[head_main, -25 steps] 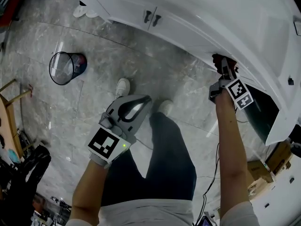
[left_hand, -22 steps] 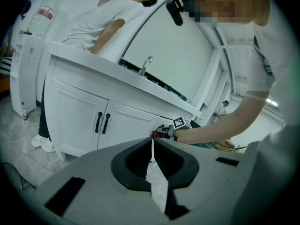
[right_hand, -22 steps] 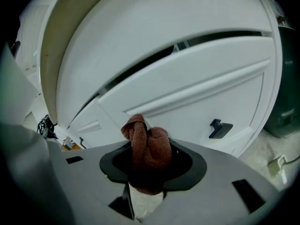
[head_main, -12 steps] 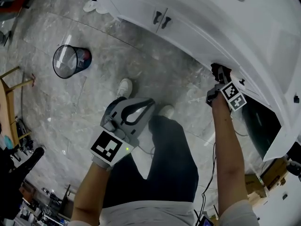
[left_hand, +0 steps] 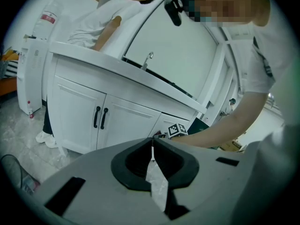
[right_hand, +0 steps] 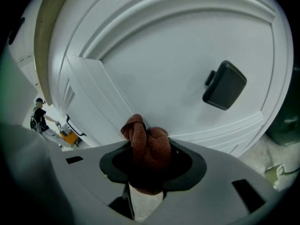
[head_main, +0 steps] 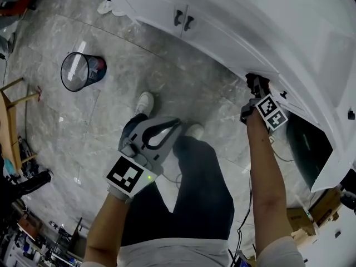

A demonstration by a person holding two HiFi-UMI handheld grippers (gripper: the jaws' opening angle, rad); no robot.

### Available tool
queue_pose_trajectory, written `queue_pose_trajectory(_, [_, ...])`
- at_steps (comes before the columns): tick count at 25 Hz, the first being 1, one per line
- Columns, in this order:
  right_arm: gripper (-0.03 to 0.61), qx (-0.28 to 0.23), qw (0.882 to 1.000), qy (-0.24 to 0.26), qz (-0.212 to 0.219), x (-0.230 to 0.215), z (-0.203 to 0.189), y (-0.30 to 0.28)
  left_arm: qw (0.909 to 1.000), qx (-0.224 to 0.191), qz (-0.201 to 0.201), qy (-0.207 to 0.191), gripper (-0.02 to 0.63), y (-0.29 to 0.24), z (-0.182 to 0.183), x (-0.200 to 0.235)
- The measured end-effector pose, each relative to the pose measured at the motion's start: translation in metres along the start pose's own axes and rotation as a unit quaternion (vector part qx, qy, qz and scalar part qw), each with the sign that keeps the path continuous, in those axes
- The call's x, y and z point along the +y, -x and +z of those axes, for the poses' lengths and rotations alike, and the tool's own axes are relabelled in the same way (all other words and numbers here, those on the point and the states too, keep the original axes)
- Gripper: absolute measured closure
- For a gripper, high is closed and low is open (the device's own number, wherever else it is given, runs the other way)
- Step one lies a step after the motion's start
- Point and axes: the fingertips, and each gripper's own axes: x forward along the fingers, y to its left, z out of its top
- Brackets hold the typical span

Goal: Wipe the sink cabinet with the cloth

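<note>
While I'm on the head view: right gripper (head_main: 256,82) is up at the far right, tip against the white front of the sink cabinet (head_main: 222,35) just under the countertop lip, arm stretched out to it. Left gripper (head_main: 176,121) hangs low and near, over the grey marble floor (head_main: 167,77) by a white shoe (head_main: 145,102), well apart from the cabinet. Two black door handles (head_main: 182,19) sit further left on the cabinet front. A wire waste bin (head_main: 82,71) stands on the floor at far left. Left gripper view: the tongs (left_hand: 152,143) are pressed together at the tips with nothing between them. Past them I see the cabinet's two-door front, a tap (left_hand: 146,60) on top, and the right gripper's marker cube (left_hand: 177,129) at the cabinet's right end. Right gripper view: the tongs (right_hand: 145,137) are pinching a bunched reddish-brown cloth (right_hand: 146,146). The cloth's top knot is touching a white panelled cabinet door, near the panel's lower left corner. A black pull (right_hand: 225,85) sits on that panel up and to the right of the cloth, apart from it.
</note>
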Motion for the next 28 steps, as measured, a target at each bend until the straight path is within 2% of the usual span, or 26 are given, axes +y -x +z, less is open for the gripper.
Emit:
queue_pose_trajectory(8, [0.419, -0.012, 0.999, -0.044, -0.027, -0.062, 0.008, 0.022, 0.9997, 0.015, -0.015, -0.010, 0.601, -0.019, -0.005, -0.022])
queue_pose_trajectory(24, [0.419, -0.003, 0.997, -0.058, -0.053, -0.150, 0.025, 0.056, 0.9981, 0.037, -0.042, -0.026, 0.601, -0.055, -0.001, -0.061])
queue_pose_trajectory(28, [0.419, 0.005, 0.996, -0.074, -0.055, -0.158, 0.025, 0.061, 0.9977, 0.038, -0.049, -0.029, 0.601, -0.059, 0.000, -0.069])
